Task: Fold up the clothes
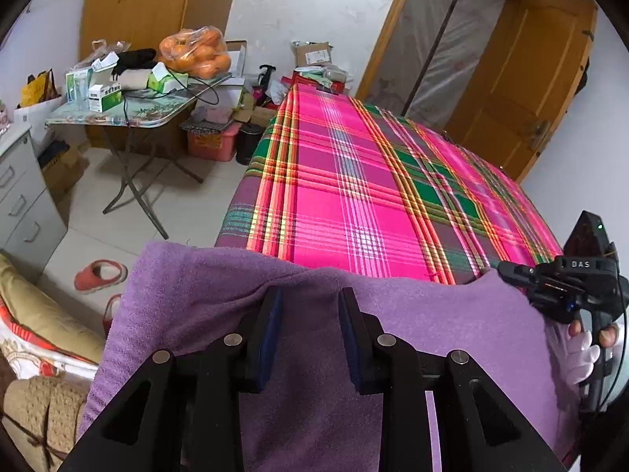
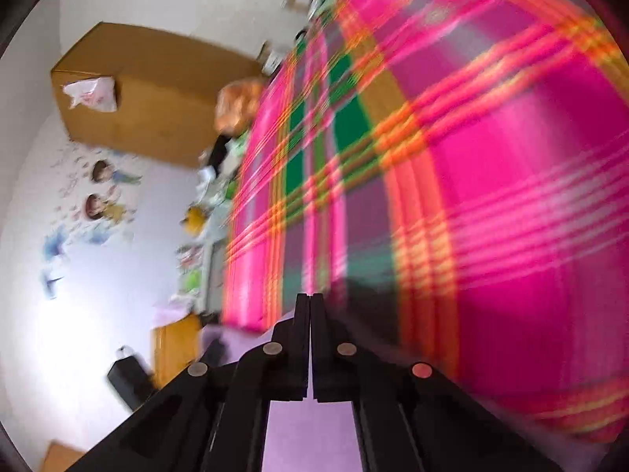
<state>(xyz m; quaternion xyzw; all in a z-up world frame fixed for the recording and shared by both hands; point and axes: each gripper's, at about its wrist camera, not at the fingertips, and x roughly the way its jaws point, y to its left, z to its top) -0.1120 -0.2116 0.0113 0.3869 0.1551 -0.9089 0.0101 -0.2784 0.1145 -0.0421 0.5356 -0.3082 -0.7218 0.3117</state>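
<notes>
A purple fleece garment (image 1: pixel 432 334) hangs spread over the near edge of a bed with a pink plaid sheet (image 1: pixel 354 196). My left gripper (image 1: pixel 310 295) holds a thick fold of its upper edge between the blue pads. At the garment's upper right corner, my right gripper (image 1: pixel 501 266), held by a white-gloved hand (image 1: pixel 582 354), is pinched on the raised edge. In the blurred right wrist view that gripper (image 2: pixel 310 297) has its fingers pressed together, with purple cloth (image 2: pixel 298 432) below them and the plaid sheet (image 2: pixel 491 157) ahead.
Left of the bed stand a folding table (image 1: pixel 129 114) with a bag of oranges (image 1: pixel 194 53) and boxes, a grey drawer cabinet (image 1: pixel 23 196), and a pink crate (image 1: pixel 214 143). A red slipper (image 1: pixel 100 273) lies on the tiled floor. A wooden door (image 1: pixel 523 78) stands open behind.
</notes>
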